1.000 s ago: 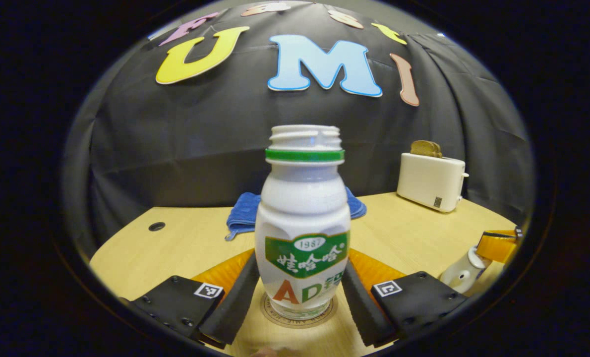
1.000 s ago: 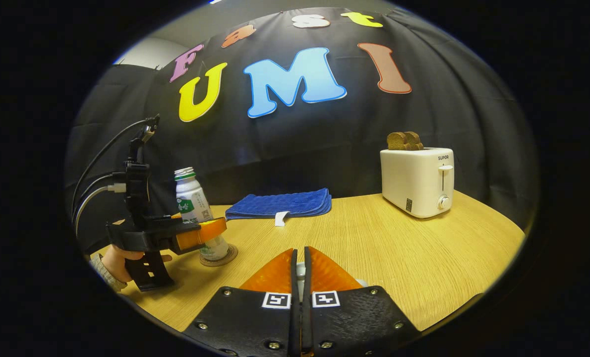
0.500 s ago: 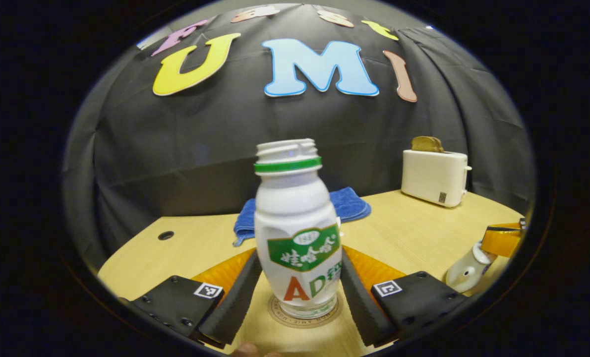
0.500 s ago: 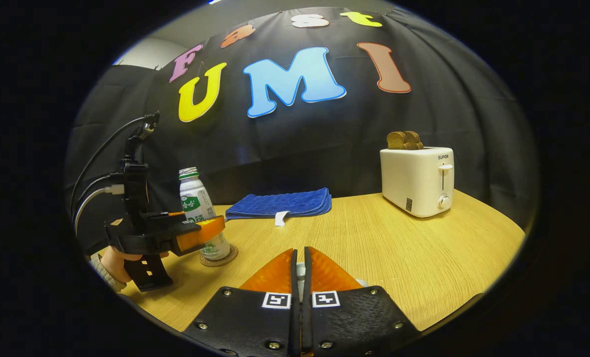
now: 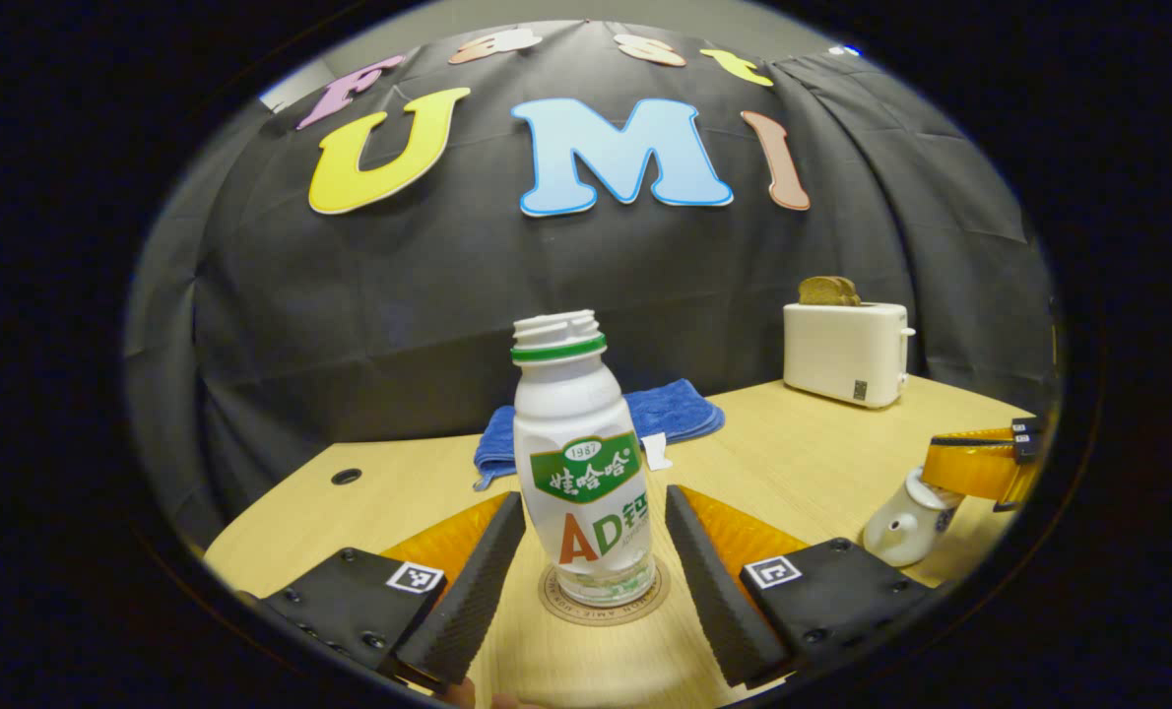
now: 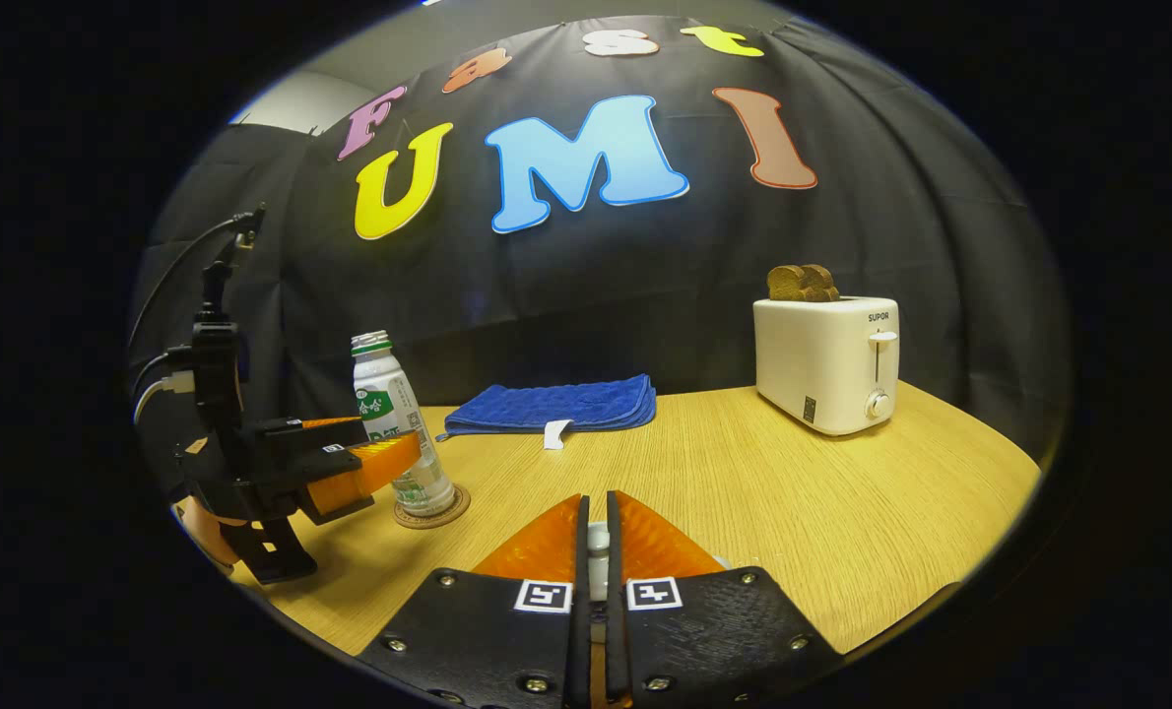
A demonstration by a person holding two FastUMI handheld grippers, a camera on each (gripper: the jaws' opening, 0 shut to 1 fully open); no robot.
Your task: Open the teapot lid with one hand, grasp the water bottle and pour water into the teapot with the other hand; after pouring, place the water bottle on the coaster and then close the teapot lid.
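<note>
Bottle: the water bottle [image 5: 582,463] stands upright on the round coaster [image 5: 601,604], mouth uncapped, long axis straight up. That is where the task wants it after pouring.

Left gripper: the left gripper [image 5: 594,571] has its fingers spread, one on each side of the bottle's lower body, with a gap showing on both sides, so nothing is clamped. The bottle sits dead ahead between them. The right gripper view shows the same, with this gripper [image 6: 389,463] level with the bottle's base.

Right gripper: the right gripper [image 6: 596,547] has its fingers drawn close together on a small pale knob [image 6: 597,540]. My read is that this is the lid's knob, gripped. The lid and the pot body are hidden under the fingers here.

Teapot: in the left gripper view the teapot [image 5: 903,520] sits off to the right near the table [image 5: 803,453] edge, spout toward the bottle, with the right gripper on top of it. I cannot tell whether the lid is seated or lifted.

Key relation: the right gripper is the one at the pot, directly over it, and the lid goes straight down from there.

Materials: the bottle is smooth white plastic with a waisted body, green neck ring and threaded mouth. The coaster is flat and brown, the pot glossy white and rounded, the table pale wood grain.

Background: a folded blue cloth [image 6: 556,406] and a white toaster [image 6: 827,362] holding bread stand well behind.
</note>
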